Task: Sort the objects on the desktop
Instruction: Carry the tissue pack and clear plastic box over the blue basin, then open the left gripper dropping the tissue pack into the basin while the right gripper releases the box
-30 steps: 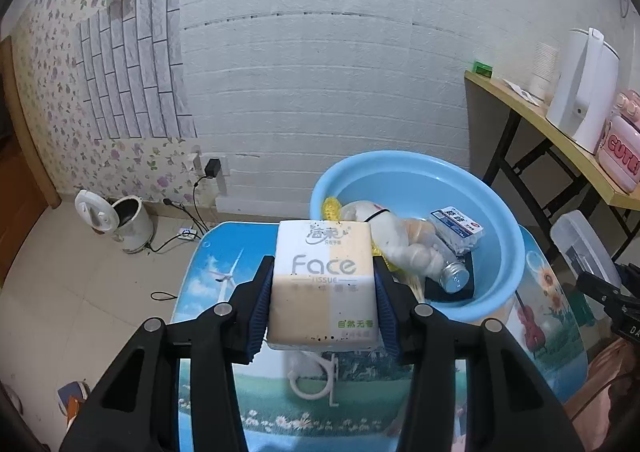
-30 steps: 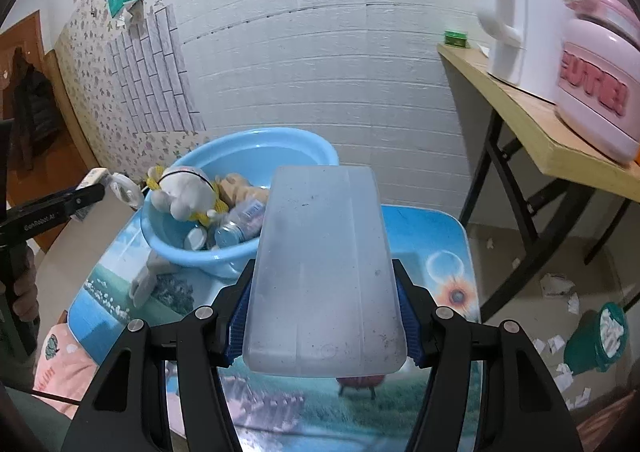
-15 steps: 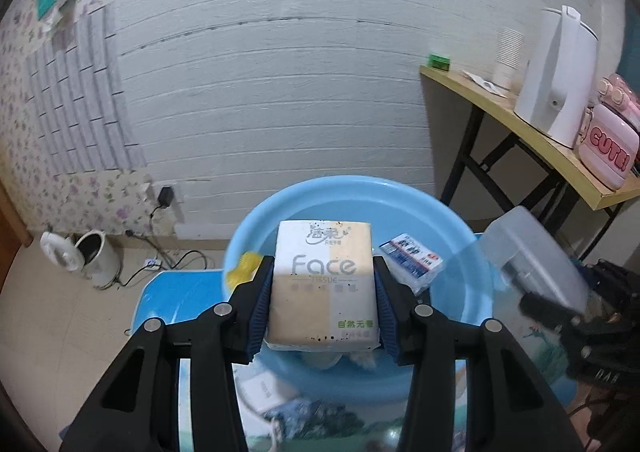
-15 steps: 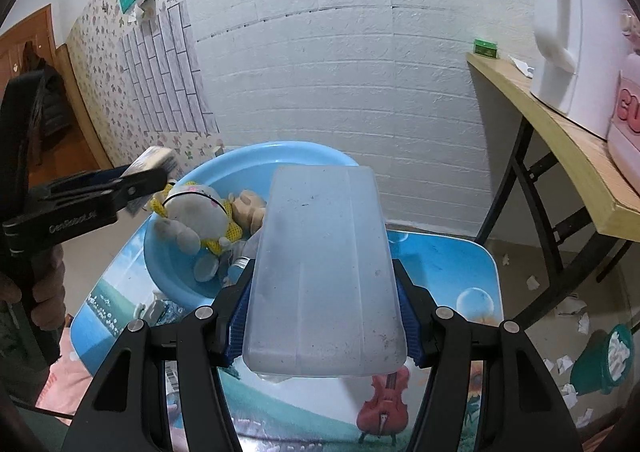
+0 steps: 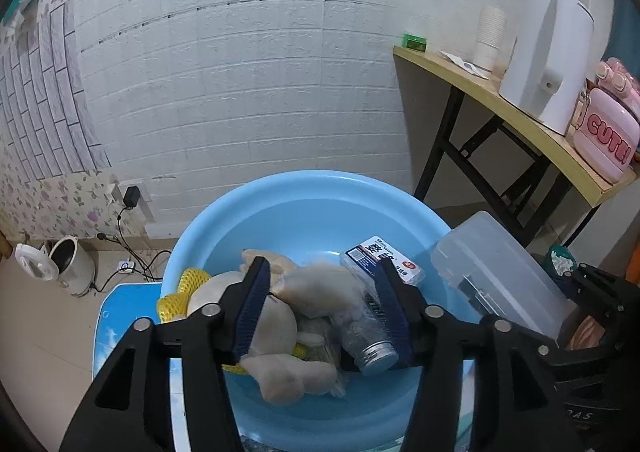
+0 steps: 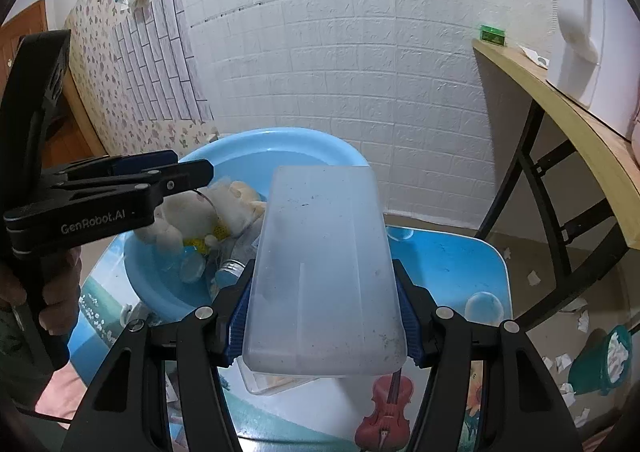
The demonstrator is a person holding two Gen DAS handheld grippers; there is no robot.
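While the left tool point(image 5: 320, 304) hangs over the blue basin point(image 5: 304, 212) with jaws opening on nothing, toy point(image 5: 276, 324), bottle point(image 5: 368, 336) and carton point(image 5: 384, 258) lie inside, leaving the clear box point(image 6: 324, 272) pinched in the right tool point(image 6: 324, 328) above the counter point(image 6: 448, 264).

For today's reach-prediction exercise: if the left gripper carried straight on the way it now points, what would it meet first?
Probably the plush toy heaped in the blue basin: it lies right ahead of the left gripper, whose jaws are opening with nothing held. Depth is uncertain; the bottle beside it could come first.

Basin point(image 5: 304, 212) far half clear, near half apparently crowded by plush toy point(image 5: 276, 316) and bottle point(image 5: 368, 340).
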